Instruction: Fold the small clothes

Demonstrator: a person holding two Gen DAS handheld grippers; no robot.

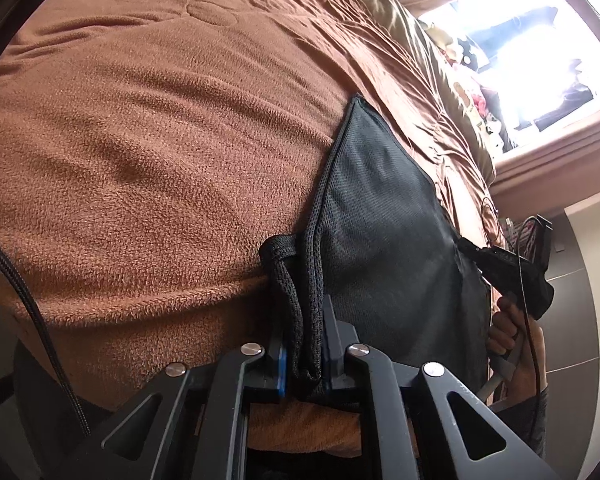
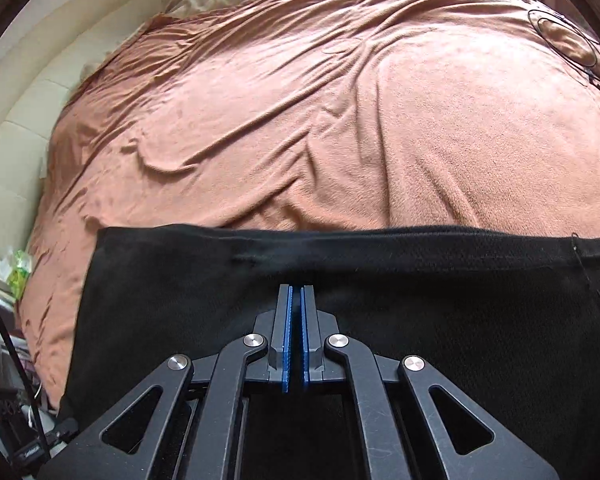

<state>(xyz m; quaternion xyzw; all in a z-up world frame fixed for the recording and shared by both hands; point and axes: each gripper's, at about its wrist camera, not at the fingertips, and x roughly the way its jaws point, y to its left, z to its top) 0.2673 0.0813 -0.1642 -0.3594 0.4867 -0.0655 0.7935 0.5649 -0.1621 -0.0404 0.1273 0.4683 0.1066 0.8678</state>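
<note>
A black mesh garment [image 1: 380,208] lies stretched over the bed's near edge. My left gripper [image 1: 304,320] is shut on its bunched, thick hem, which stands up between the blue pads. In the right wrist view the same black garment [image 2: 460,320] spreads flat under and ahead of my right gripper [image 2: 296,289]. That gripper's blue pads [image 2: 287,320] are almost together on a thin fold of the cloth. The left wrist view shows the right gripper [image 1: 500,268] at the garment's far corner, with a hand [image 1: 508,332] holding its handle.
A brown fleece blanket [image 1: 160,140] covers the bed, wrinkled toward the far side [image 2: 300,100]. Shiny beige bedding [image 1: 412,28] lies by a bright window [image 1: 540,40]. A cream padded headboard [image 2: 16,132] is on the left. A braided cable [image 1: 32,312] hangs at the left edge.
</note>
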